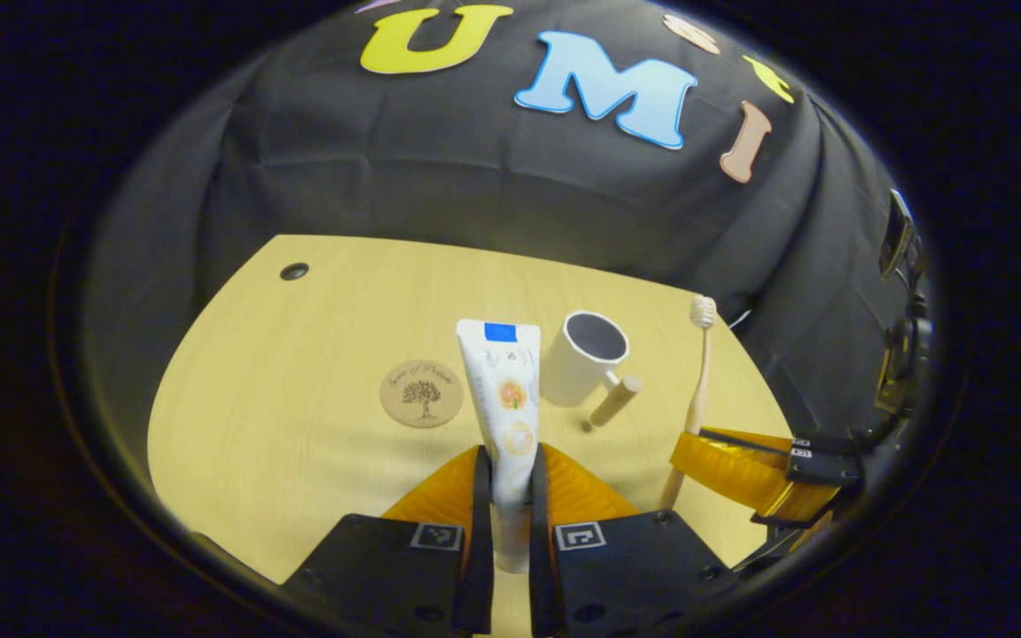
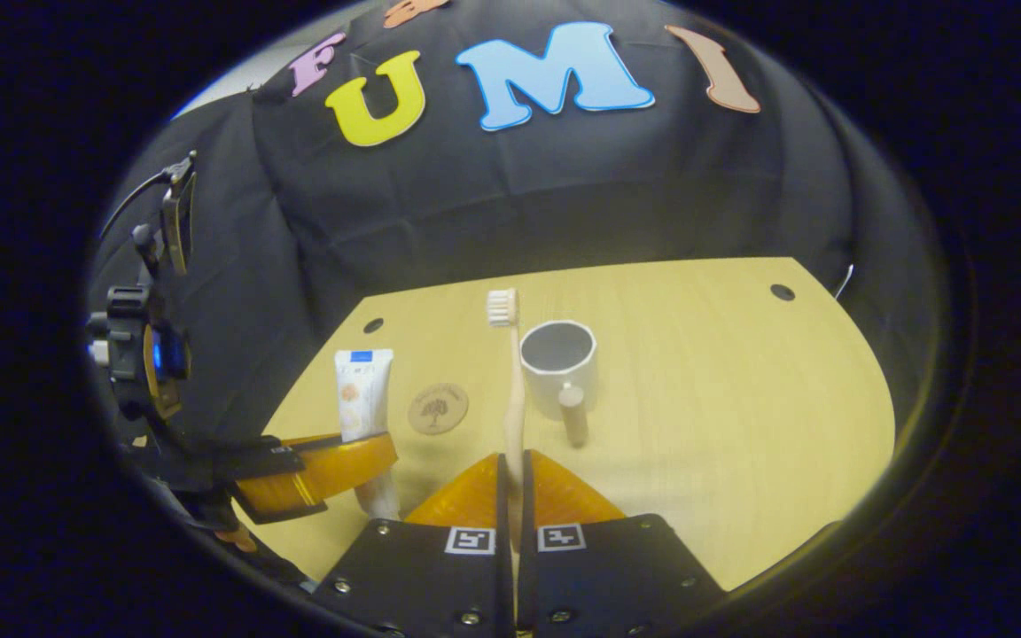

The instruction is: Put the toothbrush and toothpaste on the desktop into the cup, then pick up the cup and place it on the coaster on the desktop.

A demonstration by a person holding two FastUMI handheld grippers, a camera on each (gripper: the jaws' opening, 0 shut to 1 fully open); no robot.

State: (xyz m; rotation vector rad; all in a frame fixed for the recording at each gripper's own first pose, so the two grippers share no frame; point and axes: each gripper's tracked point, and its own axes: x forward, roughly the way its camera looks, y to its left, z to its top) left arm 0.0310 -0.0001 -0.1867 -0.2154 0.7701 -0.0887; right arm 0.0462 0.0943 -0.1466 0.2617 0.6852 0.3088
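Left tool (image 1: 510, 483) clenched on toothpaste (image 1: 503, 390), right tool (image 2: 511, 483) on toothbrush (image 2: 510, 390); cup (image 2: 558, 359) just beyond both.

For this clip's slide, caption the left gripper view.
Left gripper holds toothpaste upright before empty cup and coaster.

One toothpaste (image 1: 505, 390) at 6 o'clock in the left gripper view; one toothbrush (image 1: 698, 390) at 4 o'clock. One cup (image 1: 585, 356) near centre, with one handle (image 1: 614, 400). One coaster (image 1: 422, 393) at 8 o'clock. Two holes in the desktop (image 2: 723, 399): one (image 2: 782, 291) at 2 o'clock, one (image 2: 373, 325) at 9 o'clock in the right gripper view.
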